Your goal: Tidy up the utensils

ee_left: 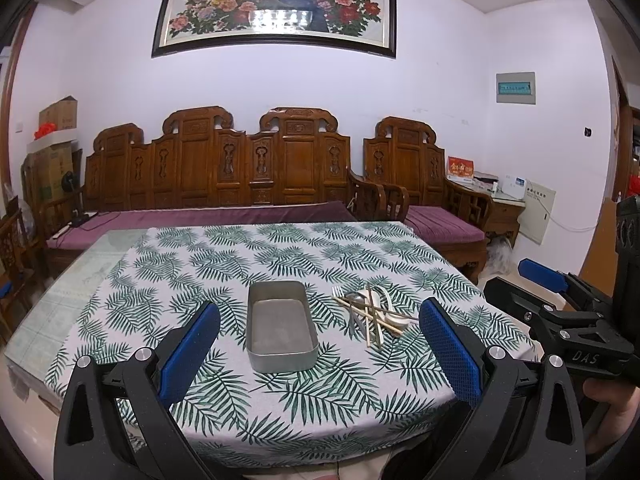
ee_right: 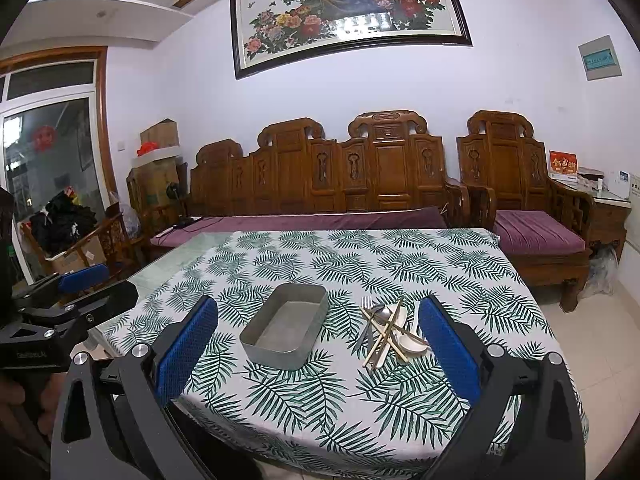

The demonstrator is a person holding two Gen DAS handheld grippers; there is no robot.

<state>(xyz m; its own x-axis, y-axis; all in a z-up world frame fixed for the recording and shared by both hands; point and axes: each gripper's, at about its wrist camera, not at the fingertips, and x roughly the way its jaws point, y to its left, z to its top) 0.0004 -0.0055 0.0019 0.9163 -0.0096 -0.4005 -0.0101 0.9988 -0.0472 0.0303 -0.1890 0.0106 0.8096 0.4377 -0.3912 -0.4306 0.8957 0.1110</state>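
Note:
An empty rectangular metal tin (ee_left: 280,326) (ee_right: 286,326) sits near the middle of the leaf-print tablecloth (ee_left: 248,252) (ee_right: 400,256). To its right lies a crossed pile of utensils (ee_left: 372,314) (ee_right: 390,330): a fork, metal spoons, a white spoon and wooden chopsticks. My left gripper (ee_left: 320,320) is open, held above the table's near edge, with the tin between its blue pads. My right gripper (ee_right: 318,320) is also open and empty, back from the near edge; its right pad (ee_right: 448,350) is close to the pile. The right gripper (ee_left: 560,300) shows at the right of the left wrist view.
A carved wooden bench (ee_left: 224,168) with purple cushions stands behind the table, with a matching armchair (ee_left: 424,184) to the right. Cardboard boxes (ee_left: 56,148) are stacked at the far left. A hand (ee_left: 616,412) holds the right tool.

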